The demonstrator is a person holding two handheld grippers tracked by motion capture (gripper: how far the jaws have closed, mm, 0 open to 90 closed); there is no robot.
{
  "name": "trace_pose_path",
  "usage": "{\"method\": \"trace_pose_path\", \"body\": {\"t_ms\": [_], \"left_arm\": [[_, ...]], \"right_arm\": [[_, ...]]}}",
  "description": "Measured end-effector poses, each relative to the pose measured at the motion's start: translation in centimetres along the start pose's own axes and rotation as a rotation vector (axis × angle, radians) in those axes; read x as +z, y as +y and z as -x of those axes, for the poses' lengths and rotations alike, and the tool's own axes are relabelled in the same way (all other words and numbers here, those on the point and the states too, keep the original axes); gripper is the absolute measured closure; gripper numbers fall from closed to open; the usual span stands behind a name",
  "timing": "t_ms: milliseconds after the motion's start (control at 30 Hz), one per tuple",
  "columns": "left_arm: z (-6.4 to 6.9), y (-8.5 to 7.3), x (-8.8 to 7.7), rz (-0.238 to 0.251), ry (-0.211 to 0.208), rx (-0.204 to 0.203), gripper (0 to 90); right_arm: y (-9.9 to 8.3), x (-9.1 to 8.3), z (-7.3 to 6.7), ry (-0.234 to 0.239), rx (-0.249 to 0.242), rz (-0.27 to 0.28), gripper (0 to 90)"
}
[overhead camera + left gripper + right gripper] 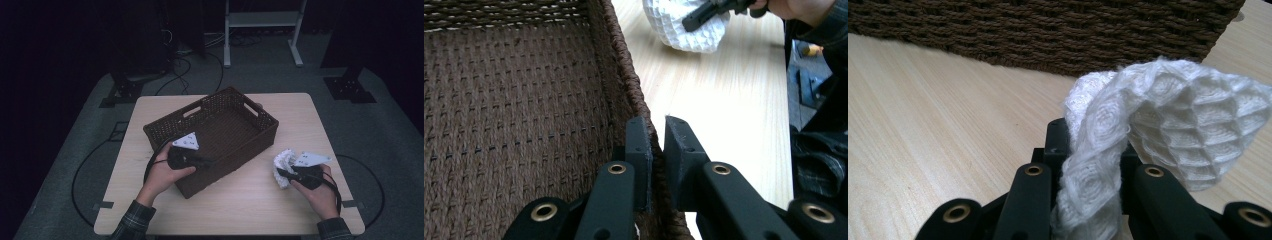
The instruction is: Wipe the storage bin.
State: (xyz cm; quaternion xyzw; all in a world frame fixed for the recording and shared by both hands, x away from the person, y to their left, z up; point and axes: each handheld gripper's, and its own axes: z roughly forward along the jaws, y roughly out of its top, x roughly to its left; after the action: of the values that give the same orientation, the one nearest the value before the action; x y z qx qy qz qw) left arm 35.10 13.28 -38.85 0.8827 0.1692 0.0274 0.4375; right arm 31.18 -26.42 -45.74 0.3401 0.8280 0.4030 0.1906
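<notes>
Light wood table (240, 200) on grey carpet, dark room, white stand (262, 20) and floor cables behind.

Left gripper (657, 131) has its jaws clamped on the near wall of the brown woven basket (165, 131), mid-table. Right gripper (1088, 142) pinches the white waffle-textured cloth (1168, 125), held just above the table right of the basket.

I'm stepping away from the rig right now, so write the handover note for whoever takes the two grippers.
Left gripper: shut on the near wall of the woven basket, holding it steady on the table.
Right gripper: shut on the white cloth, held over the table beside the basket's right side.
Done: both grips are taken.
Left: probably carry the cloth into the basket, then release both.
</notes>
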Motion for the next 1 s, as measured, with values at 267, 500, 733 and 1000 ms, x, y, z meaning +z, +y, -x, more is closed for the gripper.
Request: {"method": "trace_pose_path", "body": {"t_ms": [267, 500, 733, 1000], "left_arm": [[0.3, -1.5, -0.4, 0.053, 0.006, 0.002, 78.5], [0.5, -2.3, -0.2, 0.107, 0.016, -0.015, 78.4], [0.7, -2.1, 0.2, 0.113, 0.024, -0.024, 78.6], [0.9, -1.2, 1.5, 0.106, 0.048, -0.061, 78.1]], "right_arm": [[0.0, 0.0, 0.0, 0.000, -0.002, 0.000, 76.2], [0.0, 0.1, -0.1, 0.001, -0.003, -0.001, 76.2], [0.1, 0.0, -0.2, 0.001, -0.001, 0.001, 76.2], [0.5, -0.1, 0.0, 0.005, 0.001, 0.021, 76.1]]}}
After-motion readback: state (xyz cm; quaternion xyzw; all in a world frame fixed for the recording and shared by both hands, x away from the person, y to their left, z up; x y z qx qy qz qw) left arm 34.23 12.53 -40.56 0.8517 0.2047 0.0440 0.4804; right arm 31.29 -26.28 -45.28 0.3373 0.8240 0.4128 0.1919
